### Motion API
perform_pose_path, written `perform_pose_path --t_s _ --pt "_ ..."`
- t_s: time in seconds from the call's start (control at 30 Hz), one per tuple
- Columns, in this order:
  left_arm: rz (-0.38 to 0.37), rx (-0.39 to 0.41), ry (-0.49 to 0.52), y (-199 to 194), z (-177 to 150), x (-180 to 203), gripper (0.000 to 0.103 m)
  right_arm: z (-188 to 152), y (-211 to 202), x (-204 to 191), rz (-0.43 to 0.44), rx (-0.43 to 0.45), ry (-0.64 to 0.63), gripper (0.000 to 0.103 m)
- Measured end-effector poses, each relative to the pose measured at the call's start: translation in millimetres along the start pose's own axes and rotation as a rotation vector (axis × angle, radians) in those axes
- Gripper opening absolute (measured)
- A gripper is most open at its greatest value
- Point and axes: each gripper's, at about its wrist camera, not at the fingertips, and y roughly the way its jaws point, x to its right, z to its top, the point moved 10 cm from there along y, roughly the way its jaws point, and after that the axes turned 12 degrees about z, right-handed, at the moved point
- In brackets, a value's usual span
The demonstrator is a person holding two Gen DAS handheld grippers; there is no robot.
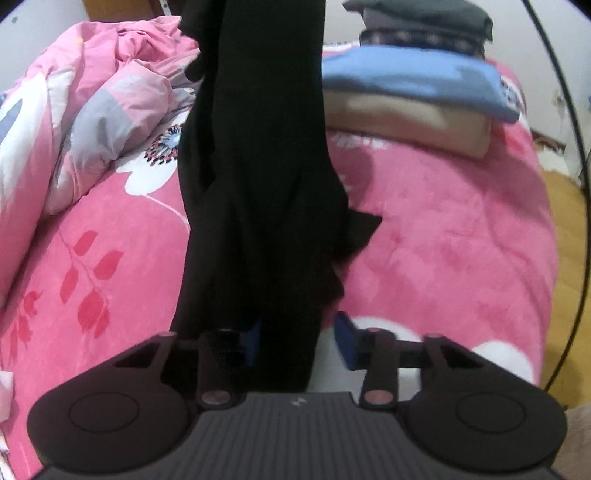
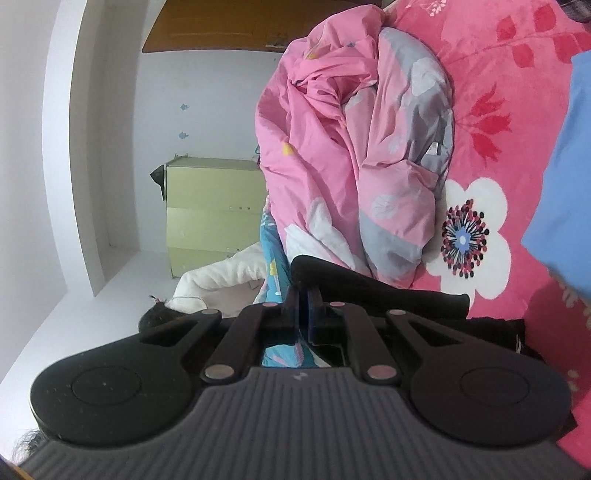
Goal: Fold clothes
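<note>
My left gripper [image 1: 295, 332] tilts down over the pink bed [image 1: 443, 240], jaws apart, with the black garment [image 1: 258, 166] hanging between them, not pinched. My right gripper [image 2: 303, 314] points level, rolled sideways, clamped on the garment's edge.

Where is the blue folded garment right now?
In the left wrist view the blue folded garment sits upper right on the pink bed cover, on top of a beige folded piece and under darker folded clothes.

Garment [image 1: 255, 155] hanging mid-bed [image 1: 461, 240]; quilt [image 1: 110, 92] left; folded stack [image 1: 413, 81] right behind.
</note>
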Motion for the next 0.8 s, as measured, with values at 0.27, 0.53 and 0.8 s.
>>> perform_pose_path --t_s 0.27,0.53,0.8 --pt "0.085 -0.015 -0.165 -18 -6 -54 0.003 7 -7 5 0.003 0.022 -0.022 0.003" --pt "0.235 0.059 -0.392 -150 19 -155 0.003 -21 -26 -65 0.053 0.003 -0.014 0.003" --pt "0.372 0.152 -0.498 -310 51 -204 0.003 -64 -67 -189 0.145 -0.02 -0.004 0.003"
